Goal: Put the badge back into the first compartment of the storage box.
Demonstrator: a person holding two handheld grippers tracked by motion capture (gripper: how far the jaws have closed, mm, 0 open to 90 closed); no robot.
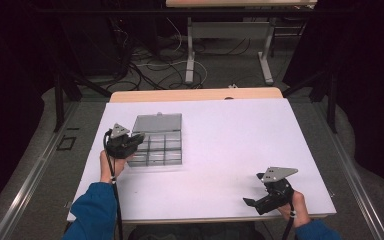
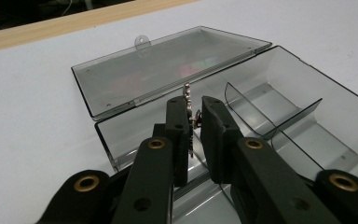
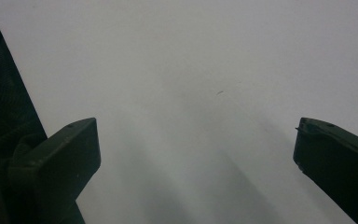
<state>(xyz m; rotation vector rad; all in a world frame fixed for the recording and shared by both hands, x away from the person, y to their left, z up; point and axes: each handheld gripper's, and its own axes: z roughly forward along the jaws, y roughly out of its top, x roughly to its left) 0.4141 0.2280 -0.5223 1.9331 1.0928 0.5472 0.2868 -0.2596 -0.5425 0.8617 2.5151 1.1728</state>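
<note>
A clear grey compartment box point(image 1: 166, 148) lies on the left half of the white table top point(image 1: 230, 145), its lid point(image 1: 157, 122) folded back flat. My left gripper point(image 1: 139, 137) hovers over the box's left end. In the left gripper view its jaws point(image 2: 195, 106) are shut on a small thin metal piece point(image 2: 188, 95) that sticks up between the pads, above a compartment by the near wall point(image 2: 121, 135). A divider point(image 2: 279, 116) stands to its right. My right gripper point(image 1: 252, 202) rests near the front right edge, open, with bare table between its fingers point(image 3: 196, 135).
The white top ends at a wooden strip point(image 1: 195, 94) along the far side. Beyond it stand a desk frame point(image 1: 227, 45) and loose cables point(image 1: 150, 65) on the floor. Dark curtains close in both sides. The person's blue sleeves point(image 1: 95, 210) come in from the bottom.
</note>
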